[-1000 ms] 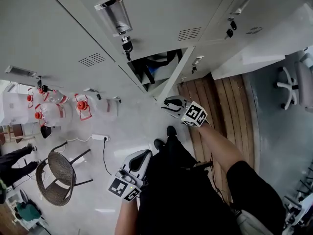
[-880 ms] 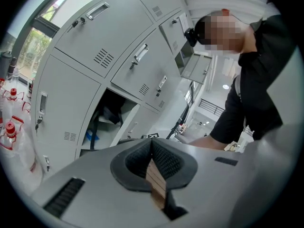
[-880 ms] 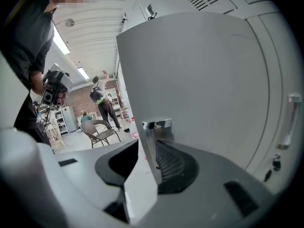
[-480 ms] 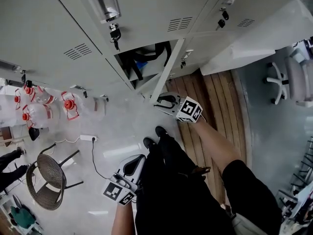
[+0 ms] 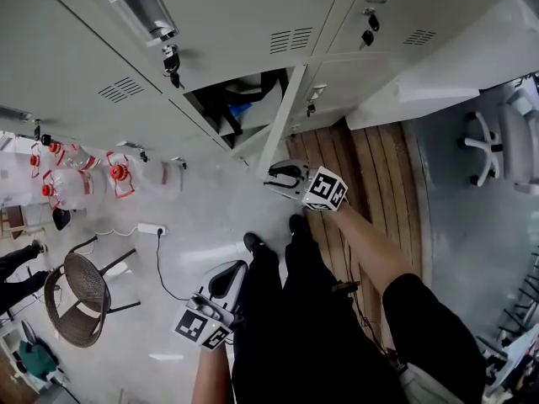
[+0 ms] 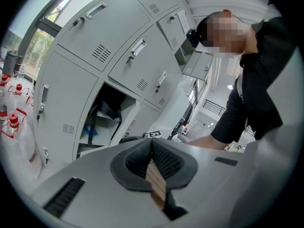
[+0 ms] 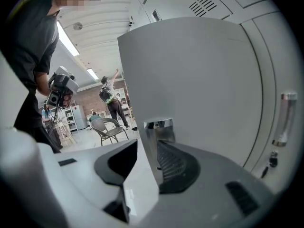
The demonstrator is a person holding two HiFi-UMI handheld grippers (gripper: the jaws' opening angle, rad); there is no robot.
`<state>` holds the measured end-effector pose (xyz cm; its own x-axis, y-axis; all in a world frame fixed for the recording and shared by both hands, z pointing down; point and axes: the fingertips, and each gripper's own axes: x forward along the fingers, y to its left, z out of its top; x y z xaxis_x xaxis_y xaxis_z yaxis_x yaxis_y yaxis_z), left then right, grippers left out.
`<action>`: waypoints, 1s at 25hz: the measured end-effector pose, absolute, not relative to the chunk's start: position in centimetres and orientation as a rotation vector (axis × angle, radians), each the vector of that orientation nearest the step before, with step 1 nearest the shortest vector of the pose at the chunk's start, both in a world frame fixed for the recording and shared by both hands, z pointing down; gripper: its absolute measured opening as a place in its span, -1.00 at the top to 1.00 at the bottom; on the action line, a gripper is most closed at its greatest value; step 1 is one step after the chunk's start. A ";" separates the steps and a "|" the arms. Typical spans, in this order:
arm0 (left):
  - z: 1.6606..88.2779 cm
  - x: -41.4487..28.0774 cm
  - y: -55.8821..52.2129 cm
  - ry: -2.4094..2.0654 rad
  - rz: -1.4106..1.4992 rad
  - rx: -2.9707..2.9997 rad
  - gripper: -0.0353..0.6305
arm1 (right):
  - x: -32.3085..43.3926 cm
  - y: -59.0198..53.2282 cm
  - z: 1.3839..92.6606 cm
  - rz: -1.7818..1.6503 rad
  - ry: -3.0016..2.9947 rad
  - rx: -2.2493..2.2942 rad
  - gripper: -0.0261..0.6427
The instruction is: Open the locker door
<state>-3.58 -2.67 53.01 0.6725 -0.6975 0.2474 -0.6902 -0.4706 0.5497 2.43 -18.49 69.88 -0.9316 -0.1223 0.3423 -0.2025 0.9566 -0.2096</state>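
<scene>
Lockers (image 5: 253,23) in pale grey fill the wall ahead. The one that matters sits in the bottom row, its compartment (image 6: 92,129) already showing a dark bag (image 6: 111,103) inside. The locker door (image 5: 282,116) stands swung well out from the frame, almost edge-on in the head view, with its free edge pointing toward the person's feet. Judged from that, the opening is largely done and only a last swing or a let-go is left. The person (image 5: 320,326) stands back where the pale floor (image 5: 194,217) meets the wooden strip (image 5: 370,183), probably to leave the door room to travel. The right gripper (image 5: 276,175) is at the door's free edge because a pull there turns the hinge most easily. In the right gripper view the edge runs straight down between the jaws, which stand wide and have just been opening. The pads (image 7: 176,167) therefore look slack around the sheet rather than clamped on it, which I take as a sign of letting go. The left gripper (image 5: 236,269) hangs low by the person's left leg, well apart from the lockers, its jaws drawn together on nothing, since one hand is enough for a door. Smallest is the chrome latch (image 7: 159,126) on the door's edge, just beside the right-hand pad, where it could catch if the jaws withdrew sideways.
</scene>
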 end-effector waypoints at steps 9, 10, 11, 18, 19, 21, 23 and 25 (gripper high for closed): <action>52.4 0.8 -2.5 -1.106 -0.020 2.248 0.84 | 6.2 -17.2 69.9 0.340 -2.772 0.105 0.52; 52.4 1.2 -2.5 -1.110 -0.022 2.245 0.84 | 6.6 -17.1 69.9 0.336 -2.774 0.095 0.52; 52.4 1.7 -2.5 -1.113 -0.023 2.245 0.84 | 7.0 -17.1 69.9 0.333 -2.776 0.086 0.52; 52.3 5.0 -2.8 -1.113 -0.012 2.249 0.84 | 9.8 -16.6 70.0 0.339 -2.781 0.031 0.52; 52.3 5.4 -2.8 -1.113 -0.009 2.247 0.84 | 10.1 -16.6 70.0 0.341 -2.783 0.026 0.52; 52.4 6.1 -2.8 -1.110 -0.004 2.245 0.84 | 10.8 -16.6 69.9 0.345 -2.787 0.018 0.52; 52.5 6.7 -2.8 -1.109 0.001 2.244 0.84 | 11.4 -16.6 69.9 0.348 -2.792 0.016 0.52; 52.4 7.2 -2.7 -1.111 0.002 2.245 0.84 | 12.0 -16.6 70.0 0.344 -2.795 0.017 0.52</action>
<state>7.21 -2.74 52.45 0.6450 -0.7167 0.2651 -0.7177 -0.4490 0.5323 12.01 -16.63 69.98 -0.9473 0.0277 0.3192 -0.0506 0.9709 -0.2343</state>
